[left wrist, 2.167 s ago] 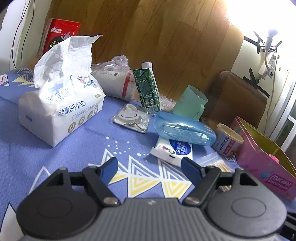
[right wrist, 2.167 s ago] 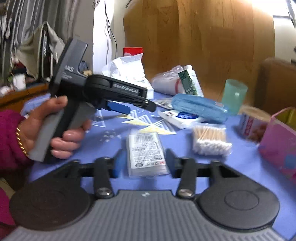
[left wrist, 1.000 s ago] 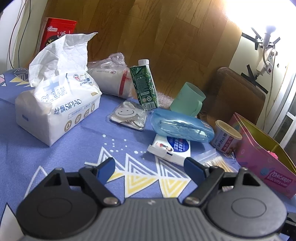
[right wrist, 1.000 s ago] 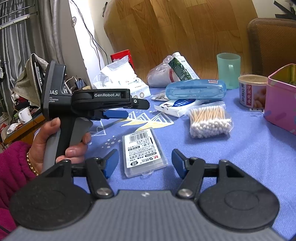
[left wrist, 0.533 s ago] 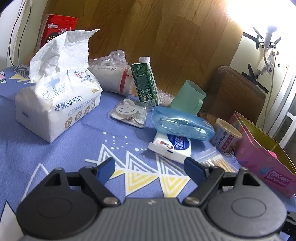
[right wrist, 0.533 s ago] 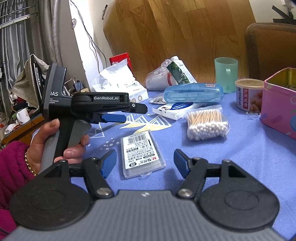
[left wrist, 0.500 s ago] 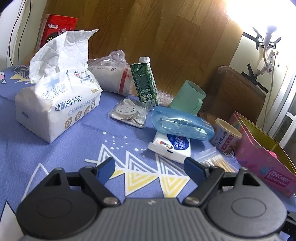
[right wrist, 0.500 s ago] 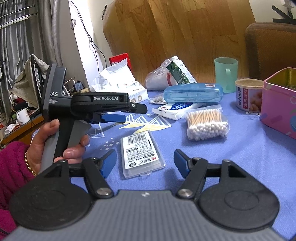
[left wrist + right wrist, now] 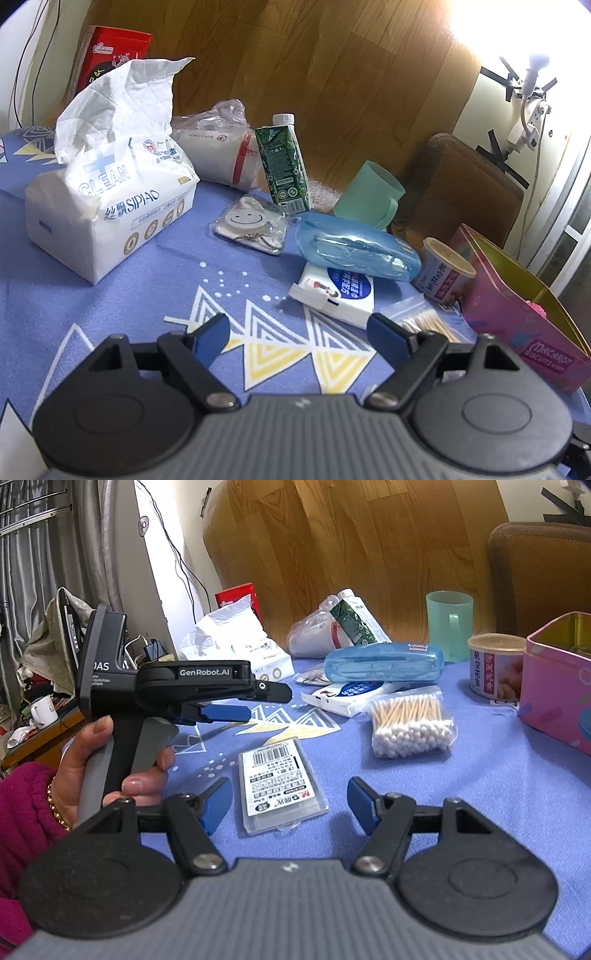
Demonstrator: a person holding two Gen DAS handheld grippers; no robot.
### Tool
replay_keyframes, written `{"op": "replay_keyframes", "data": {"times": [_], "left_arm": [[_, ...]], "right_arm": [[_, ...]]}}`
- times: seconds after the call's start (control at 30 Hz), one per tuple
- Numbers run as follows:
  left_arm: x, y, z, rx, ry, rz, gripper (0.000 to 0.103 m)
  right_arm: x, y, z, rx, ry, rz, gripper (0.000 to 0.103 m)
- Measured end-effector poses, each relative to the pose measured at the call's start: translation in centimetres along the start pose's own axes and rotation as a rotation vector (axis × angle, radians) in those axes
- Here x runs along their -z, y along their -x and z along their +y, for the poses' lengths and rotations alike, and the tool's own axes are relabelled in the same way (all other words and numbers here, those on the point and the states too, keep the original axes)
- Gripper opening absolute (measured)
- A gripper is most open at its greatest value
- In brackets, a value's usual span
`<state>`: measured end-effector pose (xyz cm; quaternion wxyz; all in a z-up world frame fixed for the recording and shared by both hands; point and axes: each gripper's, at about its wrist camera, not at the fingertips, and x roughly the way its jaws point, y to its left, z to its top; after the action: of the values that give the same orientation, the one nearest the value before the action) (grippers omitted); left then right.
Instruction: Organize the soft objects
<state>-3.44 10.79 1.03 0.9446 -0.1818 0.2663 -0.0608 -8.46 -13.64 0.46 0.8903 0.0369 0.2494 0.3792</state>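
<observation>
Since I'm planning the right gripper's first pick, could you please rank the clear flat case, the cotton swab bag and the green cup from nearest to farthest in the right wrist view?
1. Clear flat case: between the right gripper's open fingers.
2. Cotton swab bag: farther, to the right.
3. Green cup: at the table's far edge, right.

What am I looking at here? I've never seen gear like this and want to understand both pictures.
A person holds a hand-held gripper in each hand, and each has a camera looking along its blue fingers. One picture comes from the left hand-held gripper, the other from the right hand-held gripper, which also sees the person's left hand. Both stand open and hold nothing. On the blue tablecloth lie a tissue pack, cotton swabs, a blue case, a flat clear box and a pink tin.
</observation>
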Motion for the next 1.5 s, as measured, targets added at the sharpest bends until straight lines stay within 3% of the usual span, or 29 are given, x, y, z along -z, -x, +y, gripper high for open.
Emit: {"op": "replay_keyframes", "data": {"times": [1.5], "left_arm": [[0.03,0.06,0.07,0.012,0.007,0.000,0.084]], "right_arm": [[0.22,-0.21,-0.11,0.008,-0.004,0.008,0.073]]}}
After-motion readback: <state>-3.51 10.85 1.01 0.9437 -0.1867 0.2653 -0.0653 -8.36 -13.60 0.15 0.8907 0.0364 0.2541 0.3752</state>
